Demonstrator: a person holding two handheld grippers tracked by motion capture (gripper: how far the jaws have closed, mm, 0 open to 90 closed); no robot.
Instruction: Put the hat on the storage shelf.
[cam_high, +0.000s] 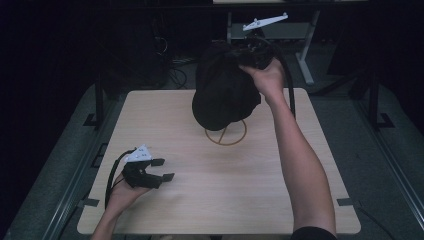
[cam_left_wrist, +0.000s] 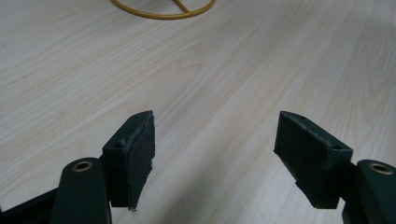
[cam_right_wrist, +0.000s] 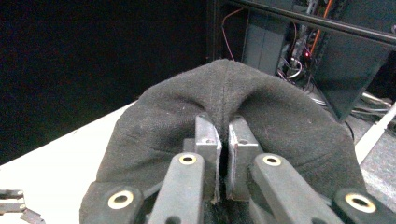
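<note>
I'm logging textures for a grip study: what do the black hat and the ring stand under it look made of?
The black hat looks like soft woven cloth: matte, slightly fuzzy, with a stitched seam, bunching where it is pinched. The ring stand looks like thin metal wire with a glossy yellow finish, though coated plastic is possible.

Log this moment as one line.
right gripper: shut on black cap, held above gold wire stand | left gripper: open, empty, low over table
</note>
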